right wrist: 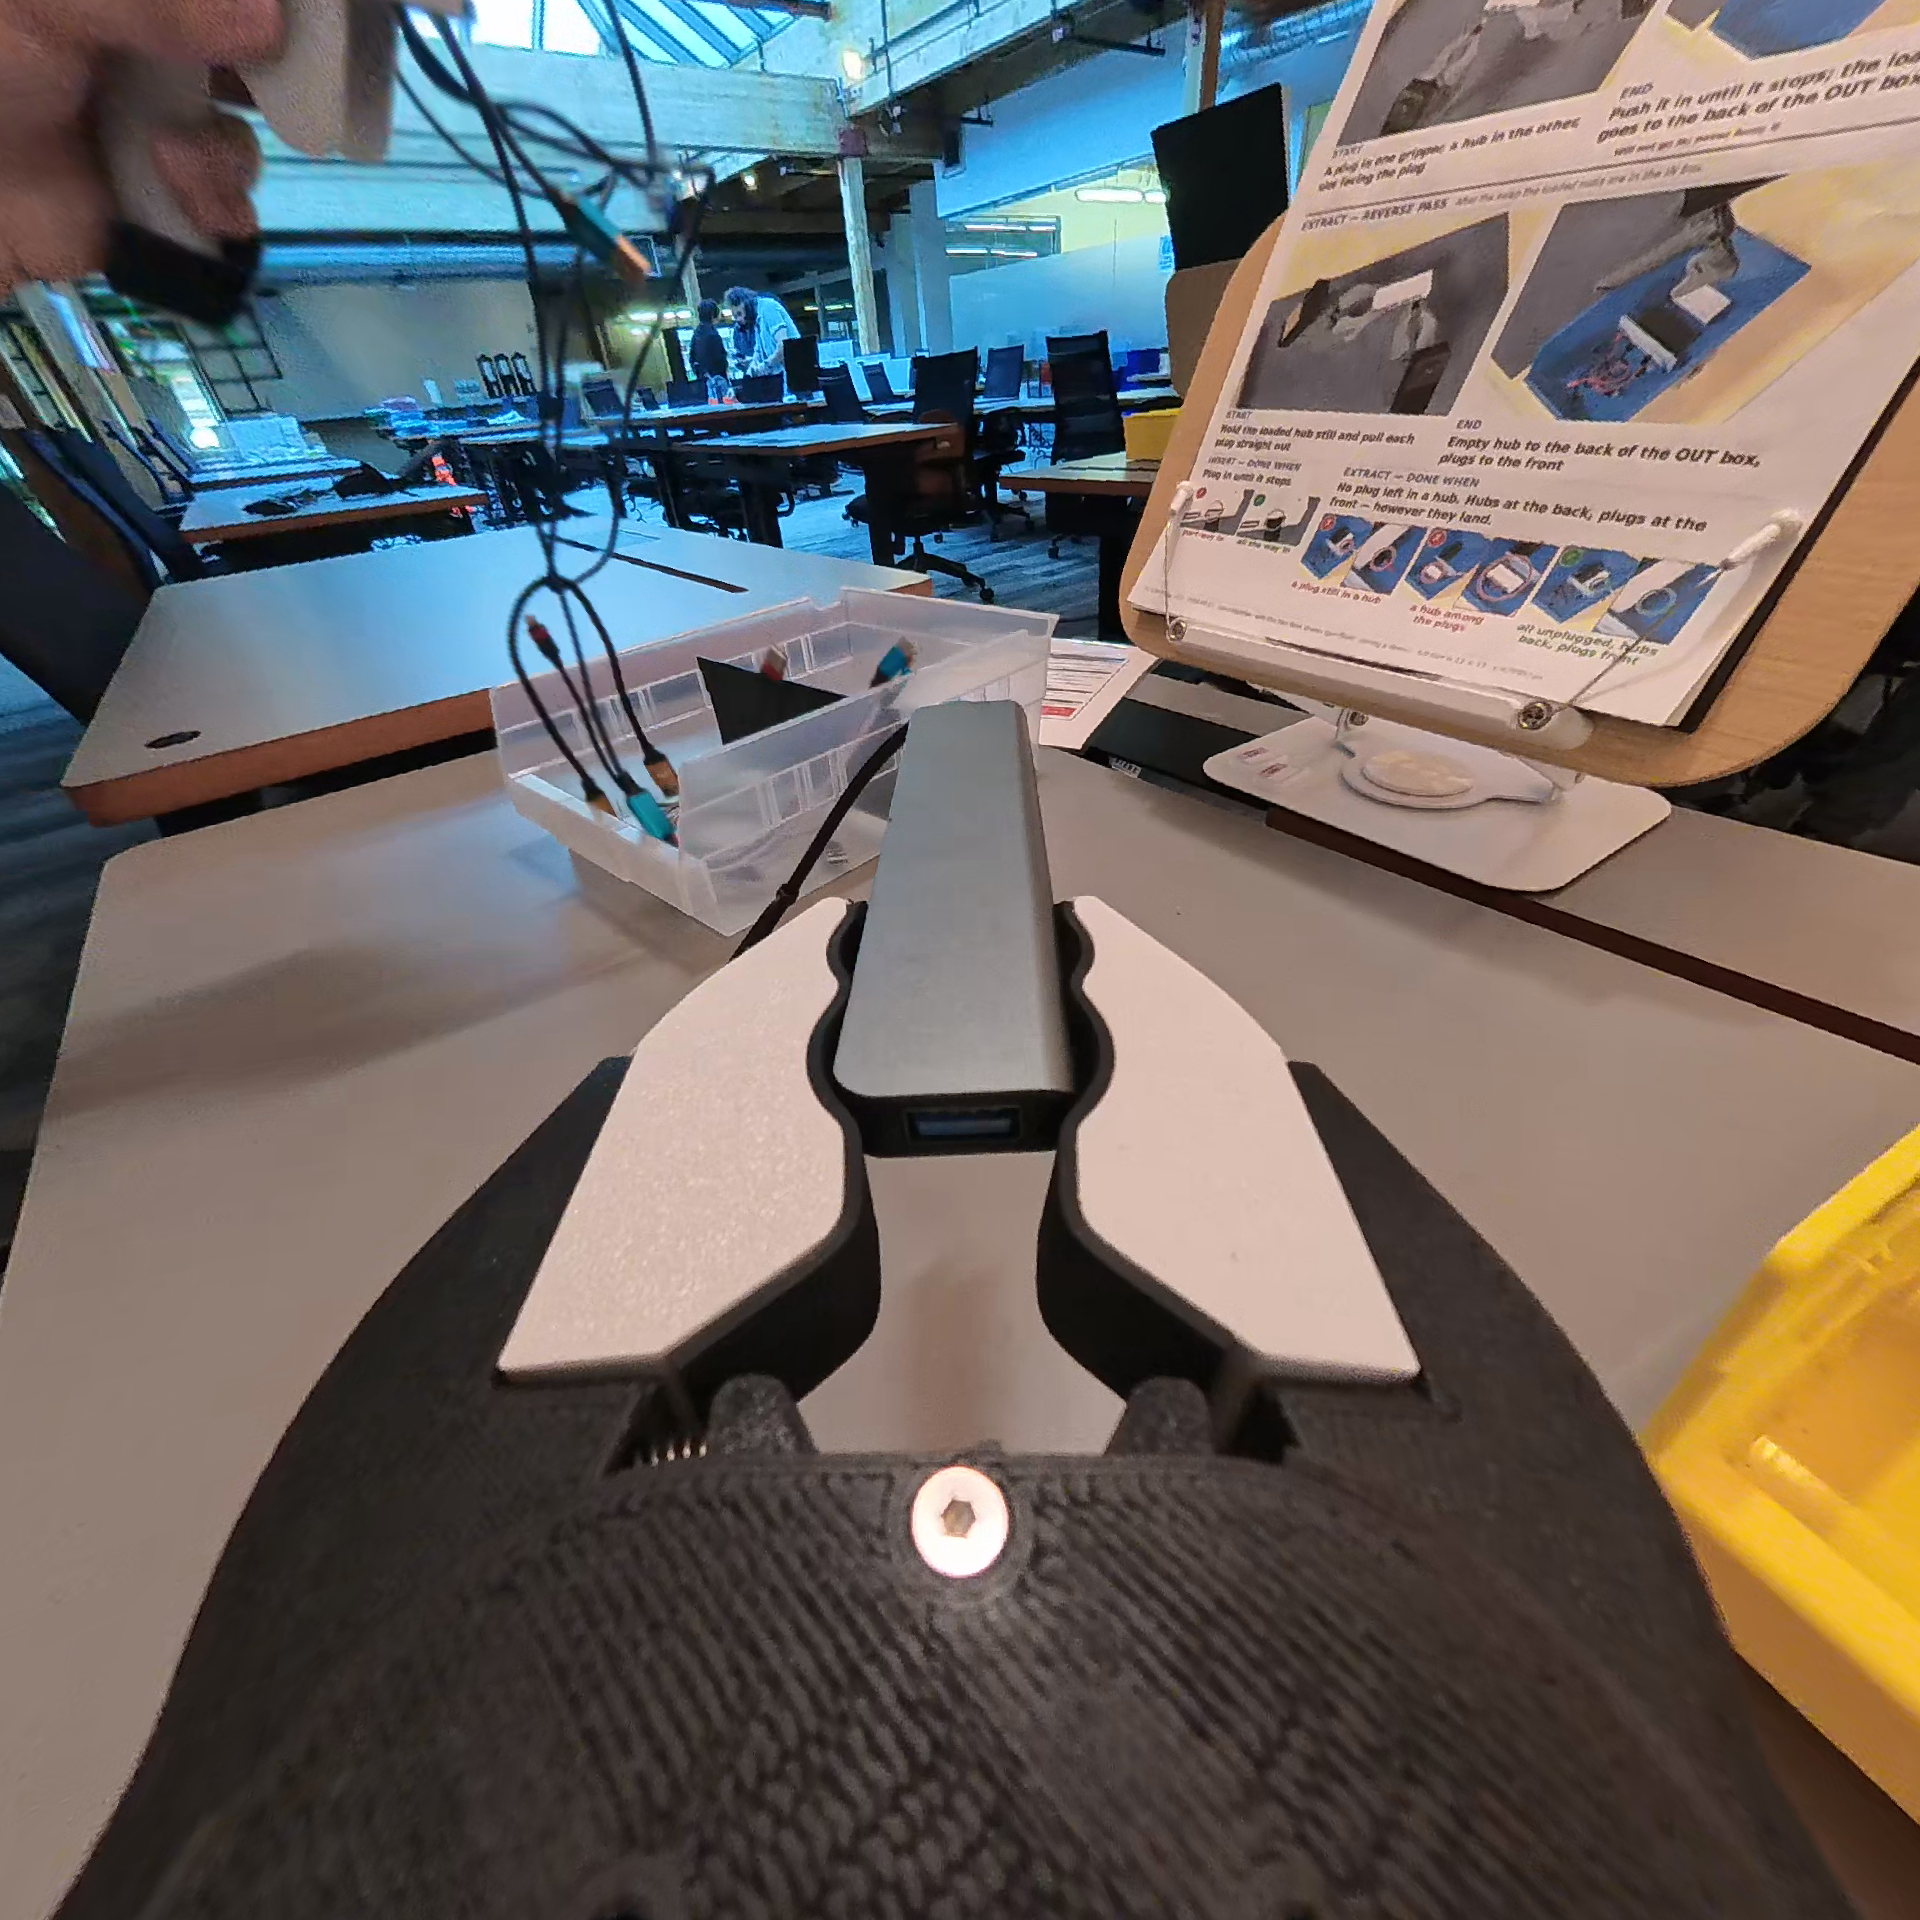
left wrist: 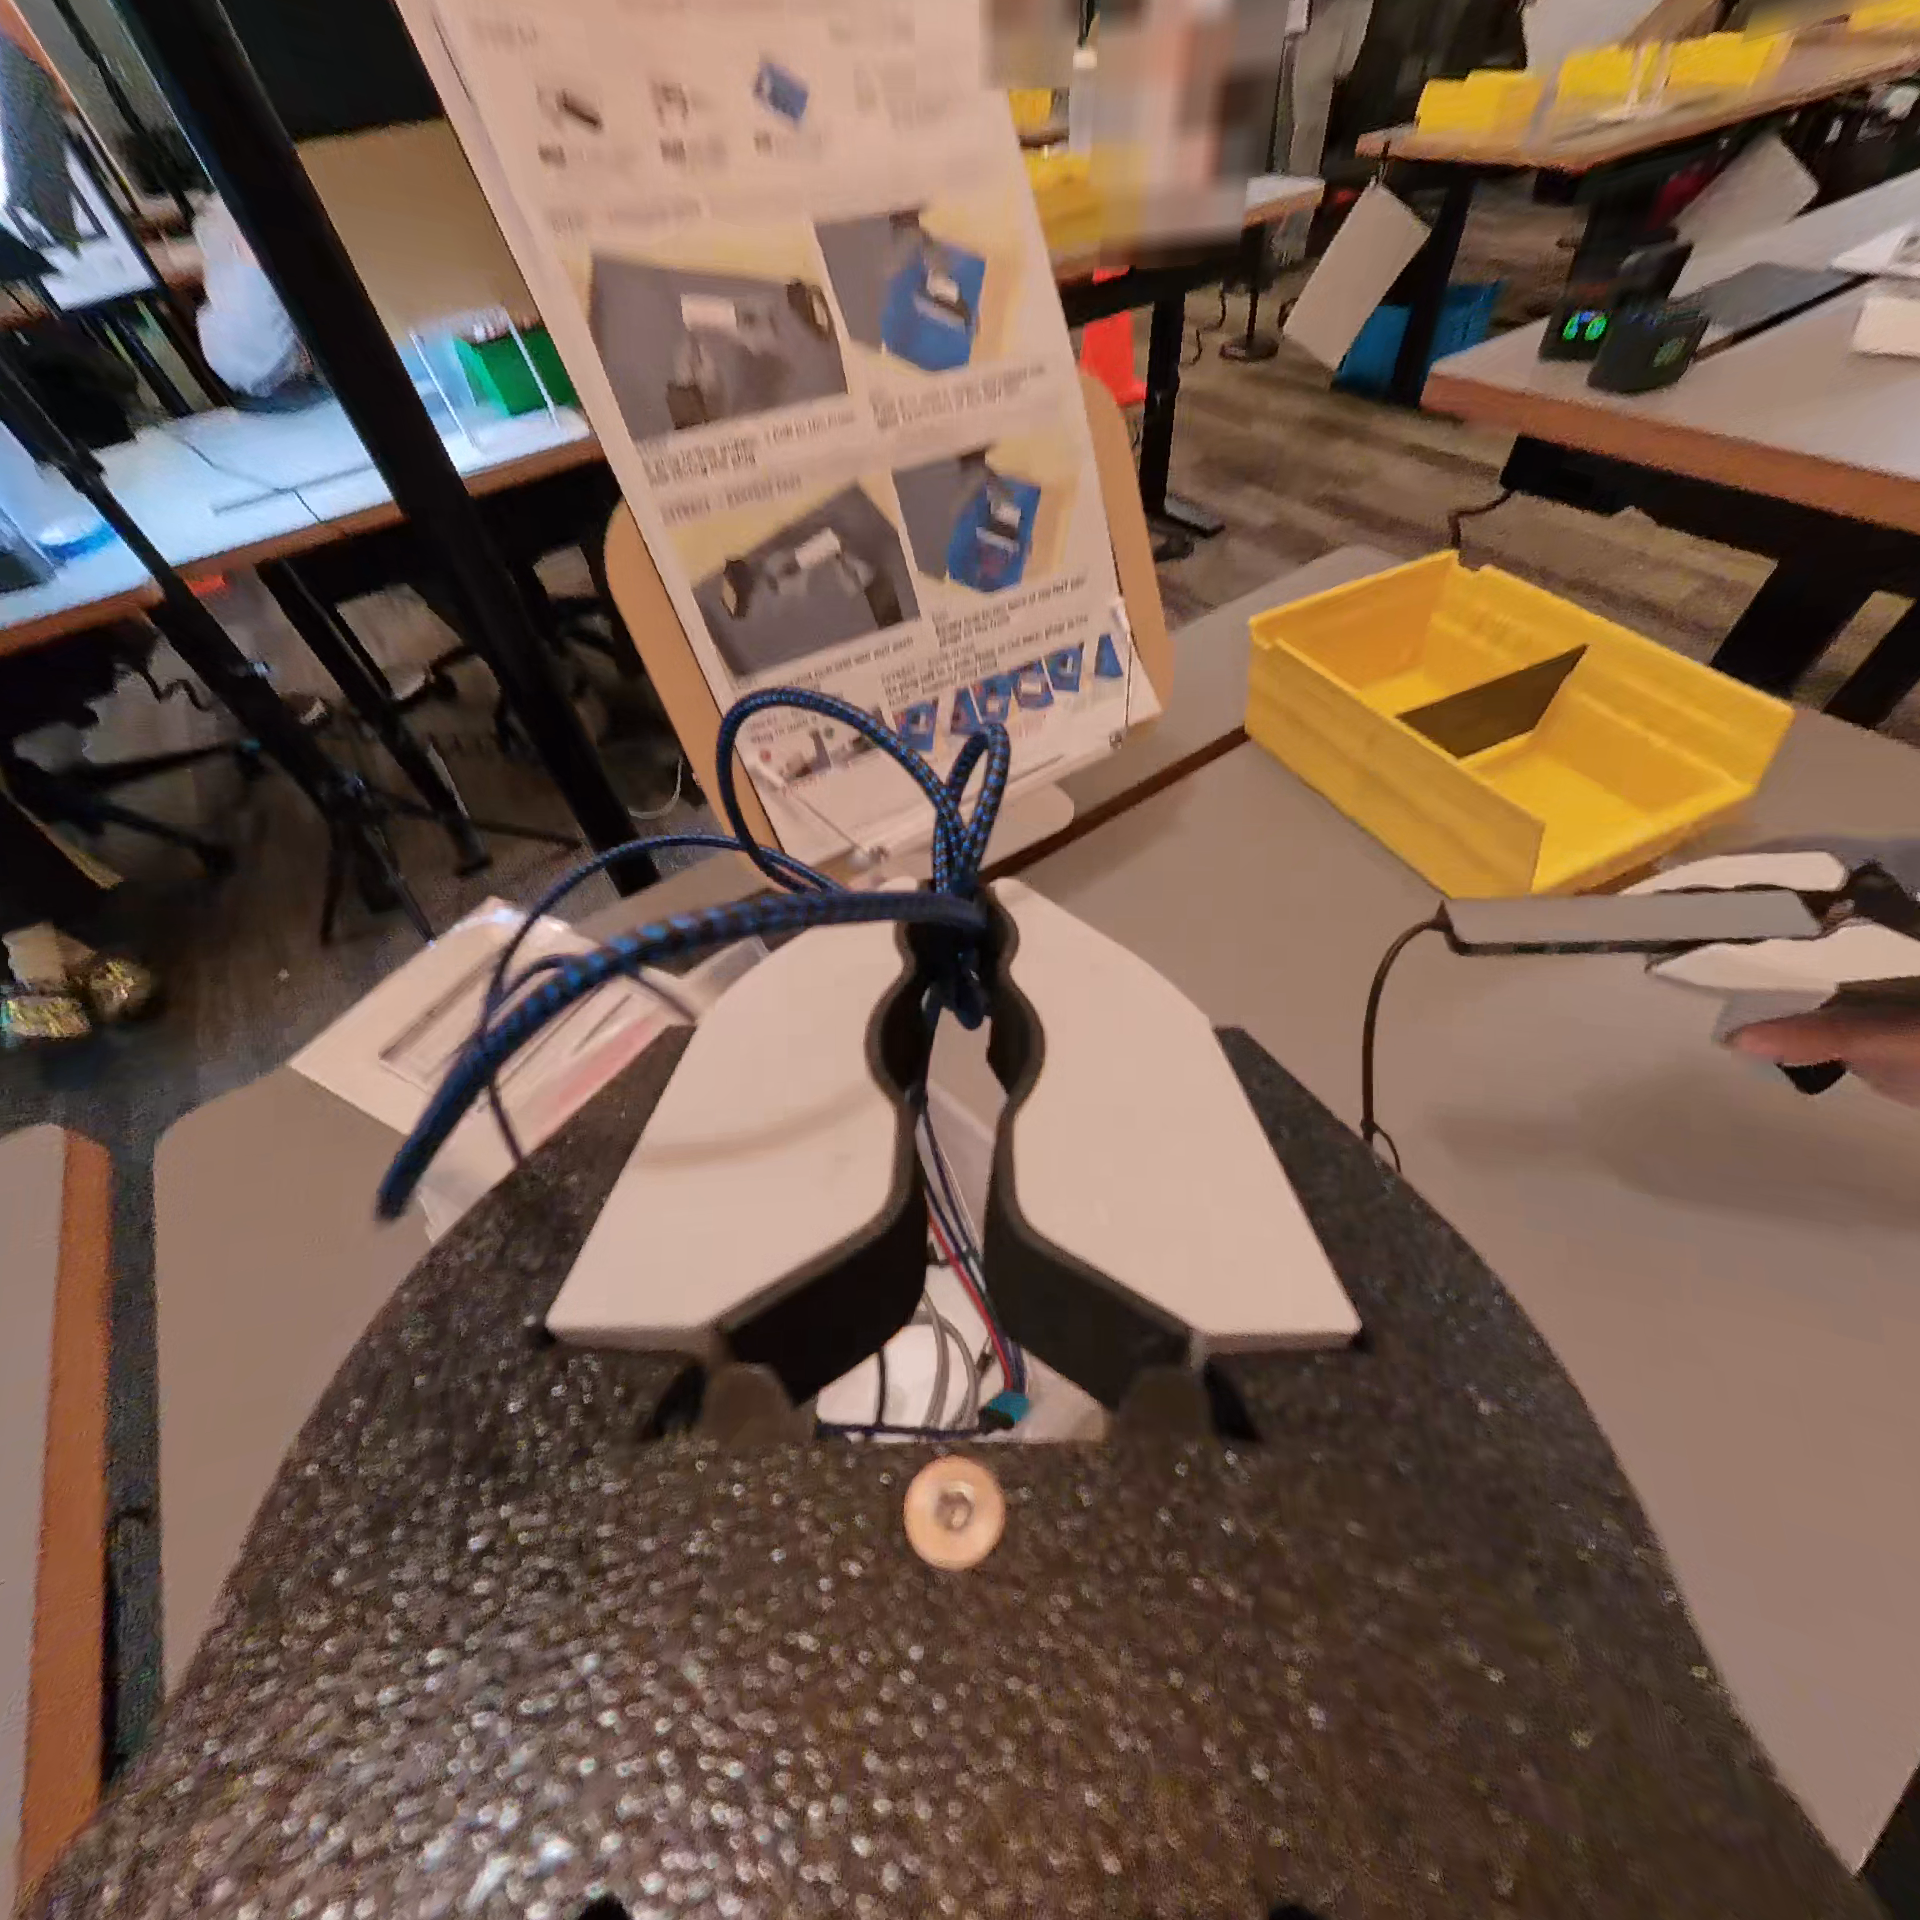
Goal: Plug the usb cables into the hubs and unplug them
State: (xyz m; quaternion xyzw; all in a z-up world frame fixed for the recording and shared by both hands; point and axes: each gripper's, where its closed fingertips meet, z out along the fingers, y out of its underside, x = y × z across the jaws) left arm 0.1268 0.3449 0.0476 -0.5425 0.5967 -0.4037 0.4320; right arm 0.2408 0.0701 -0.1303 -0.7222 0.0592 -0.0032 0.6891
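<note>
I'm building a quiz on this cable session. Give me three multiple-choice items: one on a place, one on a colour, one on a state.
1. Where does the clear bin sit?
A. on the grey table
B. on the floor
C. on a chair

2. What colour is the braided cable bundle in the left tongs?
A. red
B. blue and black
C. white

3. What are the right tongs doing?
A. hanging open
B. shut on nothing
C. shut on the USB hub

Answers:
1 A, the clear bin rests on the tabletop.
2 B, the cable bundle is blue-black in the left tongs.
3 C, the right tongs clamp the USB hub.
</note>
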